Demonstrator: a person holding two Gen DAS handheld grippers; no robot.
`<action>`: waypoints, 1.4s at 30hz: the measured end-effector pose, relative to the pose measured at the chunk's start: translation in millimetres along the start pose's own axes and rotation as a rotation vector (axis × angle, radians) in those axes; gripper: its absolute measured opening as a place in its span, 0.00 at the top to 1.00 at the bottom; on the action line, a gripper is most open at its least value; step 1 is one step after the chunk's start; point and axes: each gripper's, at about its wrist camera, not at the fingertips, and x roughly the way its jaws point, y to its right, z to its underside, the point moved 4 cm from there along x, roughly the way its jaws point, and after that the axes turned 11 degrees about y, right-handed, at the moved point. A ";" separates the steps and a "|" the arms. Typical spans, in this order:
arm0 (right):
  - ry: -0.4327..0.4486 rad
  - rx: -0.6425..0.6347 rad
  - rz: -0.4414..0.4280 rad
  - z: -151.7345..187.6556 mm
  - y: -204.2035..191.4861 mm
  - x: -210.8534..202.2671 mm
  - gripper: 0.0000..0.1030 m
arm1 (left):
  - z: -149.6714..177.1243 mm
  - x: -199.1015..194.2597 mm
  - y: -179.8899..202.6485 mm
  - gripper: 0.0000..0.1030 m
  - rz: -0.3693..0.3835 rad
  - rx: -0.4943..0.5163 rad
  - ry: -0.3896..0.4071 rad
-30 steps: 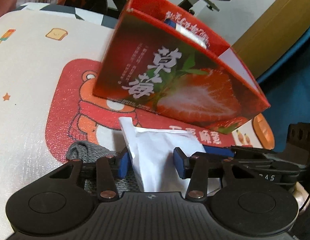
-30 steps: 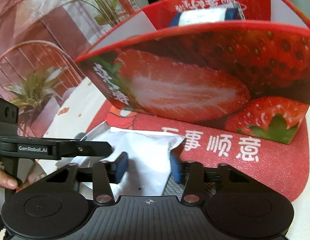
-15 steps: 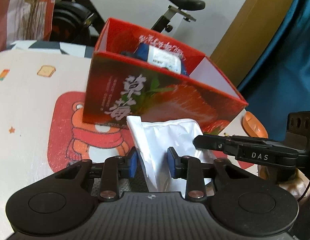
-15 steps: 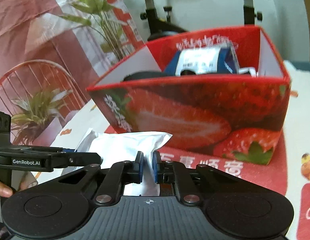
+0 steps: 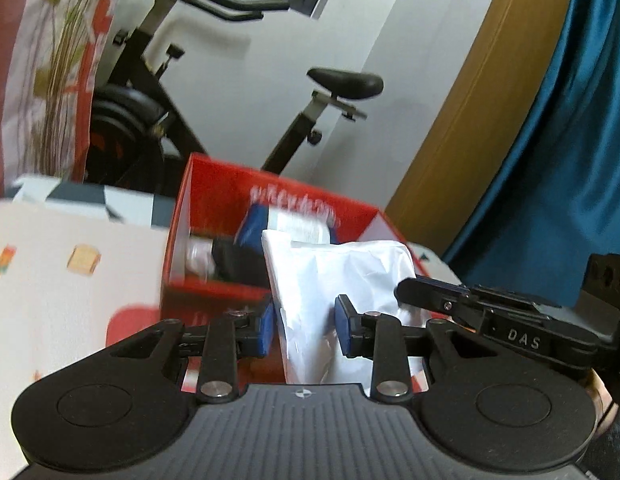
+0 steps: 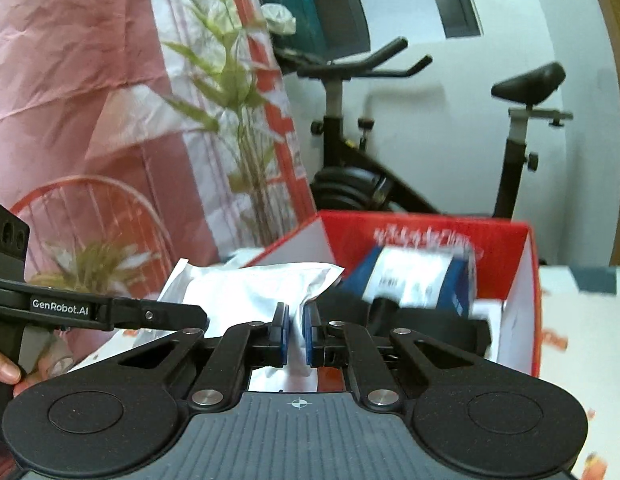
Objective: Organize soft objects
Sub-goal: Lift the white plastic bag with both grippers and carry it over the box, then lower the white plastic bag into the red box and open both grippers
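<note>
- left gripper [image 5: 304, 330]: jaws pinching the white soft pouch [image 5: 338, 292] by its near end, blue pads pressed into its sides; the pouch hangs clear of the tabletop [image 5: 62, 296], in front of the red strawberry box [image 5: 182, 240] at 12 o'clock
- red strawberry box: open-topped, already holding a blue-and-white pack [image 6: 418, 280] and a dark item; not much free room shows inside it
- right gripper [image 6: 296, 334]: jaws almost pressed together on a thin edge of the same pouch, towards 11 o'clock in its own view
- Risks, as I judge them: the thin right-hand pinch may slip off the slick film, leaving the pouch swinging from the left jaws; the two hands pulling apart could tear or wrench it; a low carry could catch the box's near wall and tip the light box; the pack inside may block the pouch from settling
</note>
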 end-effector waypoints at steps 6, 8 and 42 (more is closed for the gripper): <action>0.057 -0.047 0.063 -30.2 19.3 21.1 0.93 | -29.4 49.7 6.3 0.68 -0.015 0.064 0.040; 0.064 -0.049 0.091 -36.9 31.6 34.8 0.93 | -34.9 66.9 7.5 0.68 -0.028 0.075 0.035; -0.250 -0.123 0.303 1.1 85.6 104.9 0.38 | -22.6 107.4 5.2 0.04 -0.230 0.318 -0.140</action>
